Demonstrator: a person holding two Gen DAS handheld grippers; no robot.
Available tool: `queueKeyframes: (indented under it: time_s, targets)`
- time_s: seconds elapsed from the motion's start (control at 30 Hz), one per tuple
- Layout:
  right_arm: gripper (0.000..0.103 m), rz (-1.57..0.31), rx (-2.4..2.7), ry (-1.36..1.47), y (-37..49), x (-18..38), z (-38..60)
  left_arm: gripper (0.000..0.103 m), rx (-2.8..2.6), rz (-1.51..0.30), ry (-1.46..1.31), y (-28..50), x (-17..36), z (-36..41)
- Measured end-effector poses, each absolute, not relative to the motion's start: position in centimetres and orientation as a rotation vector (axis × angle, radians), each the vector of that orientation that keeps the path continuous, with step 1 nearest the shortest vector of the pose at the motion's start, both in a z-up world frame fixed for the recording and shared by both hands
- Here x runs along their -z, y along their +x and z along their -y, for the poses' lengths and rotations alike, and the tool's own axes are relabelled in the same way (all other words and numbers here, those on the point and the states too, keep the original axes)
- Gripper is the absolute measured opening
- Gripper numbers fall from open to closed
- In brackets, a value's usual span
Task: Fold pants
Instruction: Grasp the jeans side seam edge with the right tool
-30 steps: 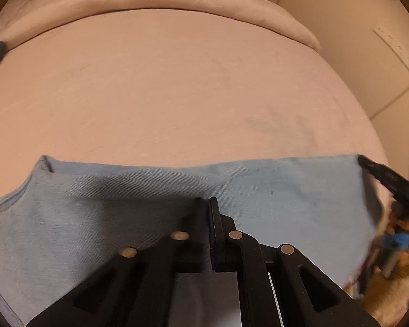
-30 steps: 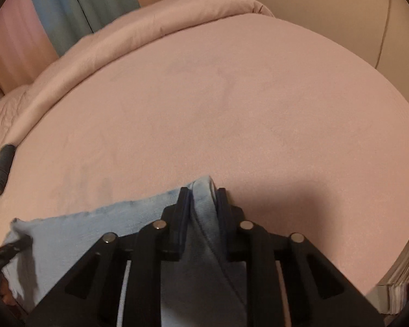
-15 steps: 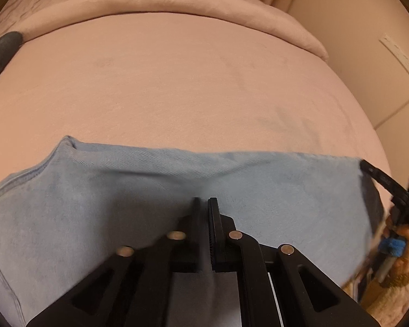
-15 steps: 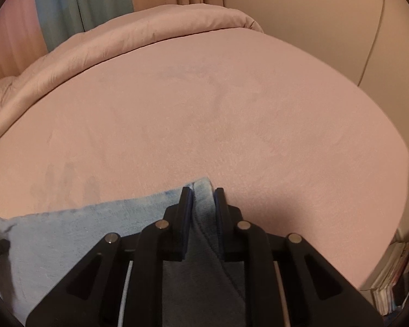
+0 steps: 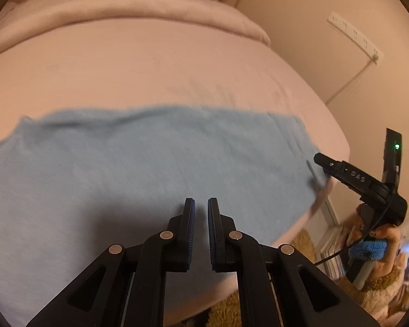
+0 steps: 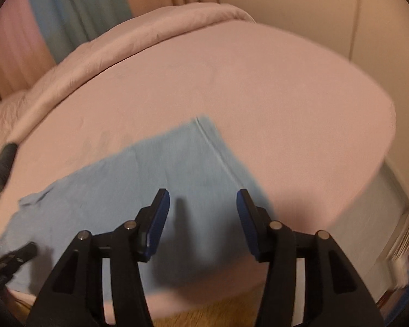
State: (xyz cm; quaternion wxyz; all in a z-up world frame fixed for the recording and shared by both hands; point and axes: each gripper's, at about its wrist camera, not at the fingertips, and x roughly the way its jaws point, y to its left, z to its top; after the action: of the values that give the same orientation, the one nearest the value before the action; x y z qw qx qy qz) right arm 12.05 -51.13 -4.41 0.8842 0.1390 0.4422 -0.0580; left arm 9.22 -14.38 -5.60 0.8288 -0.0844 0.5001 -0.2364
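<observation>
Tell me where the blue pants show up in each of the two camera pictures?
Left wrist view: pants spread across the middle, on the pink bed.
Right wrist view: pants at lower left, ahead of the open gripper.
Shared landmark: the folded quilt along the bed's far edge.

Bed (image 6: 259,87) takes up most of the room, pink sheet pulled smooth, rolled pink duvet (image 5: 139,8) along the far edge. Curtains (image 6: 76,5) behind it, blue-grey and pink panels. Plain beige wall (image 5: 313,62) on the right with a white power strip (image 5: 354,36) mounted on it, cord running down. Shaggy tan rug (image 6: 218,313) on the floor at the near edge. Stacked books (image 5: 331,253) beside the bed. Warm, dim light.
</observation>
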Motion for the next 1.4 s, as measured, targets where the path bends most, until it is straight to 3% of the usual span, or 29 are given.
queueKeyframes:
  time_s: [0.13, 0.53, 0.57, 0.6, 0.63, 0.7, 0.97, 1.0, 1.13, 1.23, 1.4]
  targets:
    - [0.051, -0.894, 0.128, 0.341, 9.1, 5.0, 51.6, 0.006, 0.476, -1.113, -0.173, 9.6, 7.9, 14.8]
    - [0.054, -0.915, 0.115, 0.494, 8.8, 7.2, 53.3, 0.006, 0.463, -1.112, -0.215, 8.6, 8.1, 14.4]
    - [0.053, -0.896, 0.114, 0.506, 8.8, 7.3, 53.4, 0.006, 0.466, -1.111, -0.215, 8.7, 8.1, 14.1]
    - [0.045, -0.878, 0.116, 0.519, 8.9, 7.2, 53.5, 0.006, 0.472, -1.109, -0.213, 8.7, 8.1, 14.1]
    - [0.027, -0.868, 0.121, 0.521, 9.1, 7.1, 53.6, 0.006, 0.479, -1.108, -0.214, 8.6, 8.0, 13.9]
    - [0.018, -0.848, 0.086, 0.524, 9.4, 6.5, 53.3, 0.006, 0.507, -1.114, -0.226, 8.2, 7.8, 12.8]
    - [0.015, -0.651, -0.081, 0.306, 8.2, -0.7, 46.5, 0.006, 0.59, -1.049, -0.373, 9.3, 3.1, 10.4]
    - [0.015, -0.629, -0.125, 0.28, 7.8, -1.4, 45.3, 0.01, 0.604, -1.039, -0.389, 9.6, 2.3, 10.2]
    - [0.015, -0.636, -0.301, 0.197, 7.1, -2.0, 39.9, 0.054, 0.641, -0.982, -0.449, 11.0, -1.0, 9.3]
    - [0.015, -0.664, -0.372, 0.146, 7.1, -1.2, 37.3, 0.072, 0.673, -0.952, -0.468, 11.9, -2.1, 9.5]
    - [0.015, -0.702, -0.434, 0.141, 6.9, 0.3, 35.1, 0.072, 0.712, -1.081, -0.548, 14.8, -0.1, 10.5]
